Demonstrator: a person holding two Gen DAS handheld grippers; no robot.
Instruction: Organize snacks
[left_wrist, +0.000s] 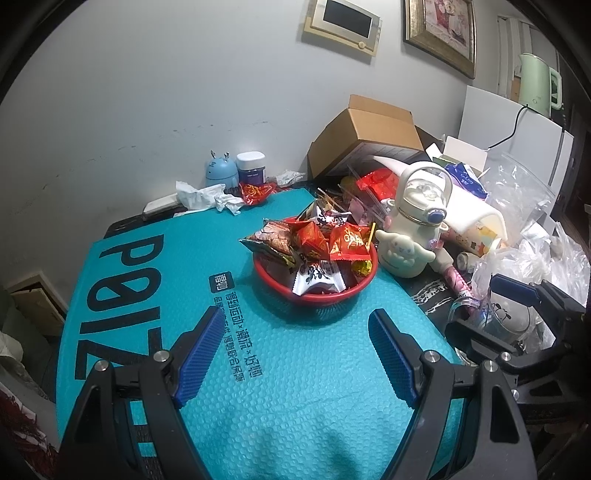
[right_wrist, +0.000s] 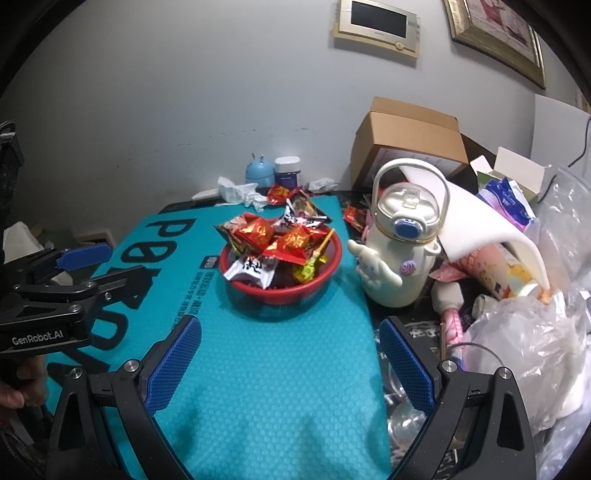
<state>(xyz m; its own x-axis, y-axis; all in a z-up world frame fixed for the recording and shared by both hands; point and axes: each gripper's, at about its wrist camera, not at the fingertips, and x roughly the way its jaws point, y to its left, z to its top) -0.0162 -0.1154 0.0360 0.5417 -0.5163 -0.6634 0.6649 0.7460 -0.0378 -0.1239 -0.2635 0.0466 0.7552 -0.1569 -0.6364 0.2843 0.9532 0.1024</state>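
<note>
A red basket (left_wrist: 352, 290) (right_wrist: 325, 275) heaped with red, white and brown snack packets (left_wrist: 314, 243) (right_wrist: 273, 240) stands on a teal bubble mailer (left_wrist: 277, 369) (right_wrist: 266, 369). My left gripper (left_wrist: 295, 354) is open and empty, hovering over the mailer just short of the basket. My right gripper (right_wrist: 290, 360) is open and empty, also short of the basket. The right gripper shows in the left wrist view (left_wrist: 517, 295); the left gripper shows in the right wrist view (right_wrist: 96, 266). Loose red packets (left_wrist: 255, 192) (right_wrist: 280, 192) lie behind the basket near the wall.
A cream cartoon water bottle (left_wrist: 413, 229) (right_wrist: 399, 247) stands right of the basket. Behind and right are a cardboard box (left_wrist: 369, 136) (right_wrist: 410, 140), plastic bags (left_wrist: 528, 236) (right_wrist: 524, 339), a paper cup and clutter. A blue figurine (left_wrist: 221, 170), a jar and crumpled tissue sit by the wall.
</note>
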